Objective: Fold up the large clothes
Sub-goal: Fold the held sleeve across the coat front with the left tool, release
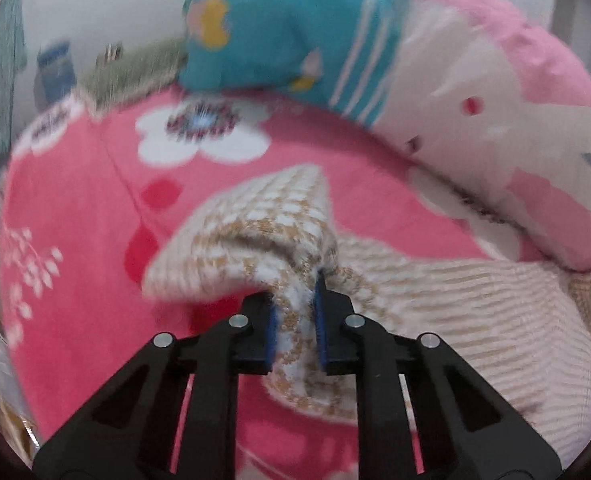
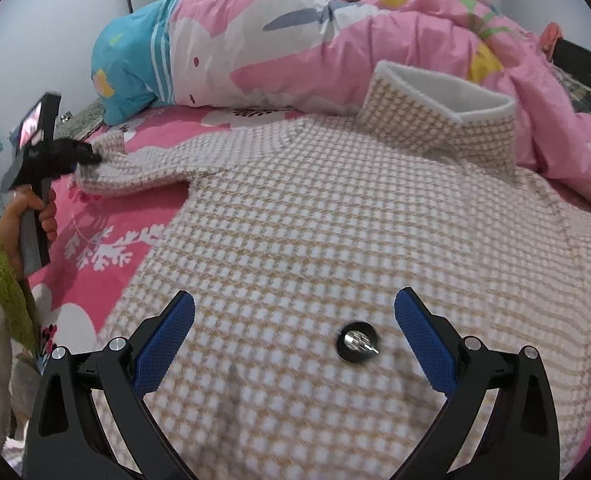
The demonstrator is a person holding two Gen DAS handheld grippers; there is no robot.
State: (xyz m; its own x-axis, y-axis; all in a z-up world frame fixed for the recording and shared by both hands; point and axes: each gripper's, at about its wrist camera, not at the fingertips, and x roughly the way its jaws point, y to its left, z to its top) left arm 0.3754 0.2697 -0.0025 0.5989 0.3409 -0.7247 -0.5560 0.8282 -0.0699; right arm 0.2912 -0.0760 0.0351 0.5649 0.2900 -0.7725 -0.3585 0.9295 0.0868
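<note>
A coat (image 2: 315, 220) lies spread on a bed (image 2: 107, 216). A quilt (image 2: 335, 40) is heaped behind it. Its sleeve (image 2: 135, 164) reaches left.

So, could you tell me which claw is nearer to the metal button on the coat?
The right. The right claw hangs open just over the button, which sits between its fingers. The left claw is far off at the sleeve, shut on its cuff.
</note>
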